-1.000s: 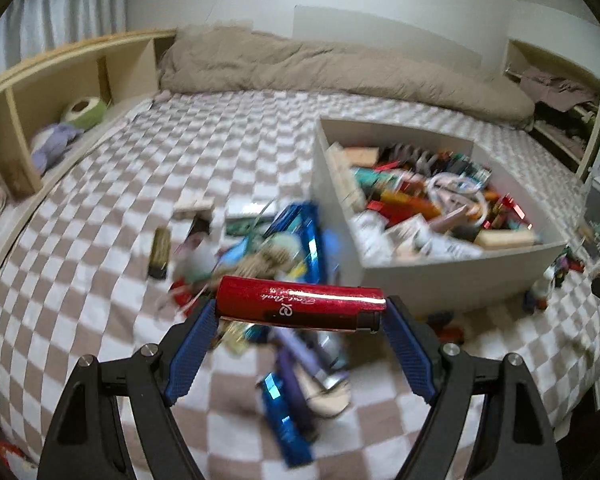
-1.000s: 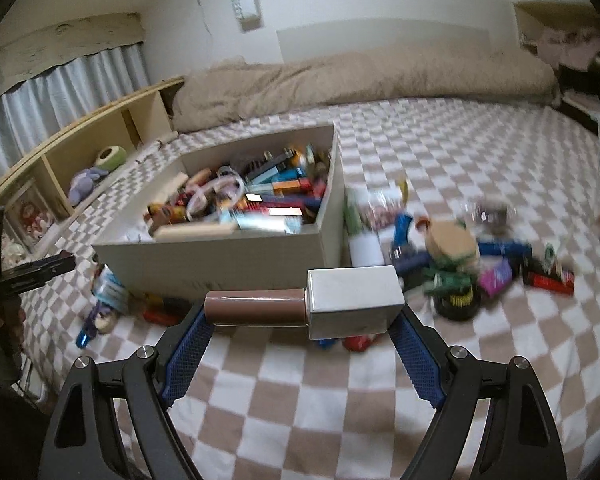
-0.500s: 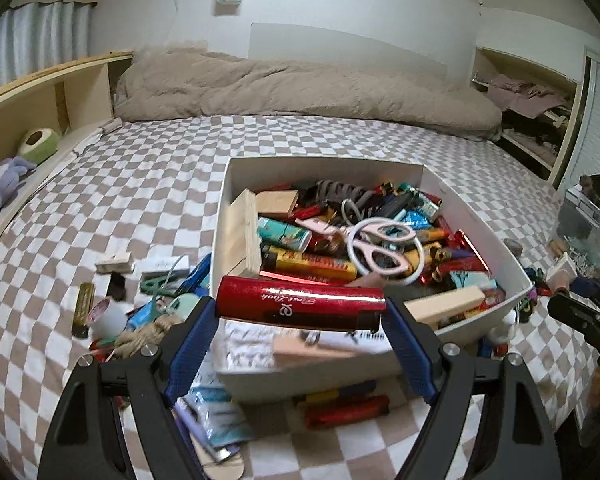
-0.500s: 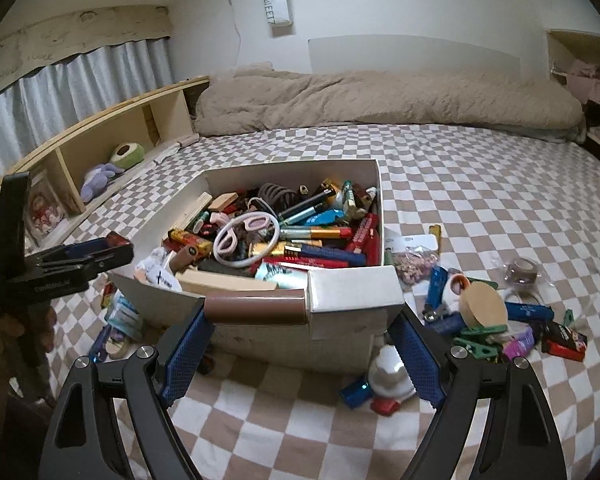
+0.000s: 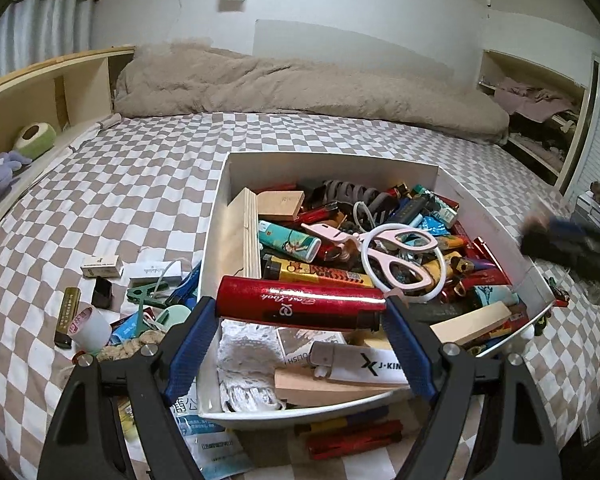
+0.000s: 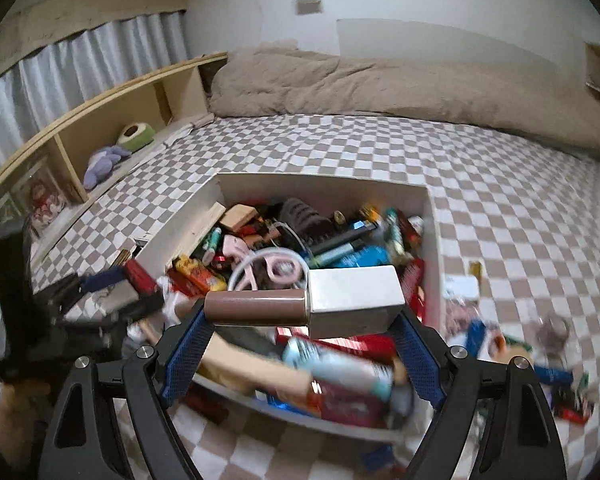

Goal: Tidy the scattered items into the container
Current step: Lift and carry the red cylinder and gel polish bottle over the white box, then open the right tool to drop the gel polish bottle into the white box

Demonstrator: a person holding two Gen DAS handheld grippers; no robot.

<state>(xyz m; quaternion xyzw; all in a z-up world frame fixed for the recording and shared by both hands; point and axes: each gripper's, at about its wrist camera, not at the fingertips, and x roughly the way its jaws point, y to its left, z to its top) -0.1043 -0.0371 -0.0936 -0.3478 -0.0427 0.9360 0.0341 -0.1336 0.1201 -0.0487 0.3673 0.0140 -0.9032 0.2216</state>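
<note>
My left gripper (image 5: 298,306) is shut on a glittery red tube (image 5: 300,303), held crosswise above the near left part of the white box (image 5: 332,160). The box is full of small items, with pink scissors (image 5: 396,250) on top. My right gripper (image 6: 302,312) is shut on a brown tube with a silver square cap (image 6: 306,304), held above the near side of the same box (image 6: 320,182). The left gripper shows blurred at the left of the right wrist view (image 6: 112,280). The right gripper shows blurred at the right edge of the left wrist view (image 5: 572,240).
Loose items lie on the checkered bed left of the box: a white roll (image 5: 90,324), a gold lighter (image 5: 66,312), small white boxes (image 5: 102,266). More items lie right of the box (image 6: 500,344). A wooden shelf (image 5: 48,76) runs along the left. A beige duvet (image 5: 300,88) lies behind.
Both grippers have swung from the scattered piles to above the box and moved closer over it, each still holding its tube.
</note>
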